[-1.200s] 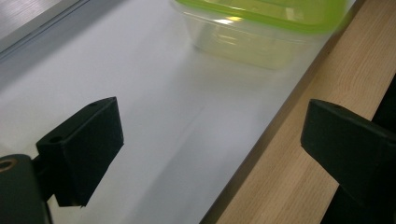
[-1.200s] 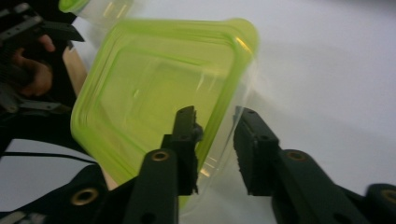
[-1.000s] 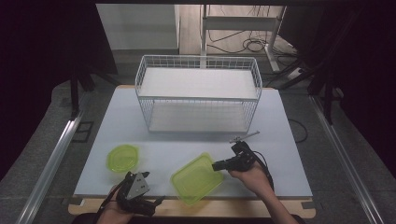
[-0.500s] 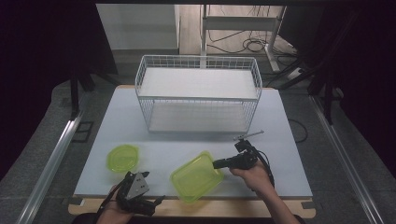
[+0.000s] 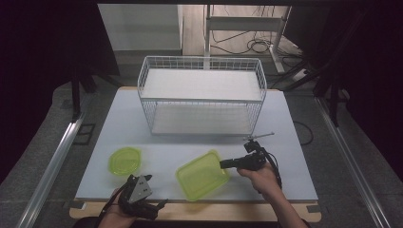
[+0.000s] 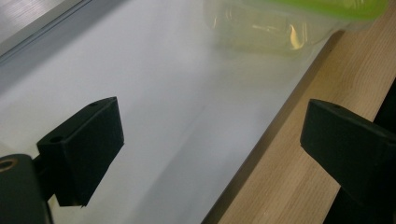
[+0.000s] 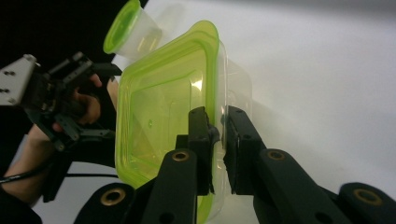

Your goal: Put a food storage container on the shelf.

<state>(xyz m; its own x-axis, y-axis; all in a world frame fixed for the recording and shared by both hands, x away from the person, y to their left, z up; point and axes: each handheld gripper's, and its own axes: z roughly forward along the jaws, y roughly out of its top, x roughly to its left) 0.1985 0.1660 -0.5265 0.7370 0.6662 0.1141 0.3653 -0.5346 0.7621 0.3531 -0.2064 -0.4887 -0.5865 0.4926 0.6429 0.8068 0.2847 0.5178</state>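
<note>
1. The right gripper (image 5: 223, 164) has its jaws clenched on the right rim of the box (image 5: 202, 175); in the right gripper view the two pads pinch the green lid edge and the clear wall beneath it (image 7: 215, 133).
2. The box is a clear rectangular tub with a green lid. It sits at the near middle of the table (image 5: 294, 142), left of the right gripper.
3. From above, its long axis runs from near-left to far-right, so one corner points at the far right, toward the rack (image 5: 202, 97).
4. The box looks tilted: in the left gripper view its clear underside (image 6: 275, 28) hangs above the white surface, lid side up. Whether any edge still touches the table I cannot tell.
5. The right gripper lies roughly level, pointing left, with the right hand (image 5: 259, 176) behind it.
6. The left gripper (image 5: 138, 192) is at the near left edge of the table, its jaws released and wide apart with nothing between them; under them are white tabletop and the wooden border (image 6: 299, 154).
7. A small round tub (image 5: 124, 160) with a green lid stands left of the box, apart from it and just beyond the left gripper.
8. The wire rack stands at the far middle, well apart from both tubs.
</note>
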